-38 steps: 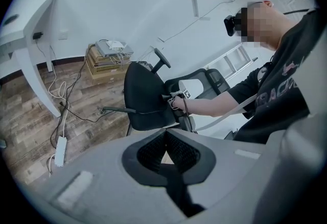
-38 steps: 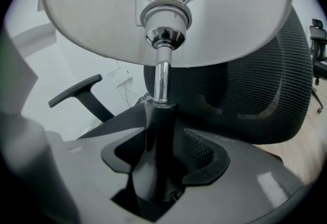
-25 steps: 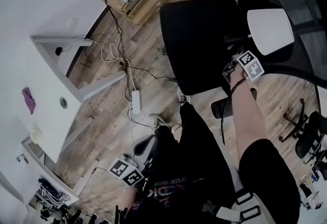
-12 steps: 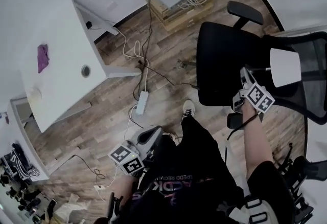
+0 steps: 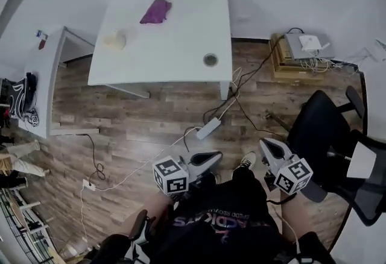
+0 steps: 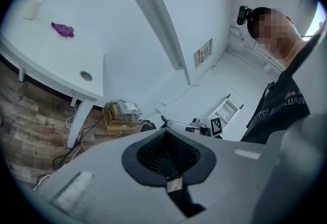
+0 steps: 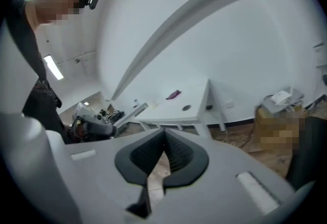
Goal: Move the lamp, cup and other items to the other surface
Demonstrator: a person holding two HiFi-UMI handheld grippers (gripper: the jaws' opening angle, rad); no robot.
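Observation:
A white table [image 5: 175,46] stands at the far side of the wood floor. On it lie a purple cloth [image 5: 155,11] and a pale cup [image 5: 116,40] on its side. The lamp's white shade [image 5: 362,161] rests on a black office chair [image 5: 319,127] at the right. My left gripper [image 5: 208,159] and right gripper [image 5: 265,146] hover low over my lap, both shut and empty. The left gripper view shows its gripper [image 6: 164,134] shut, with the cloth [image 6: 63,29] and cup [image 6: 33,7] far off. The right gripper [image 7: 164,134] faces the table [image 7: 179,106] from afar.
A power strip [image 5: 208,129] and trailing cables lie on the floor between me and the table. A low stack with a white router [image 5: 309,46] sits by the wall. A second white surface [image 5: 45,85] stands at the left, with clutter beyond it.
The head view has swung from the chair to the white table. My right gripper has left the lamp shade on the chair and come down beside my lap. The left gripper has stayed low.

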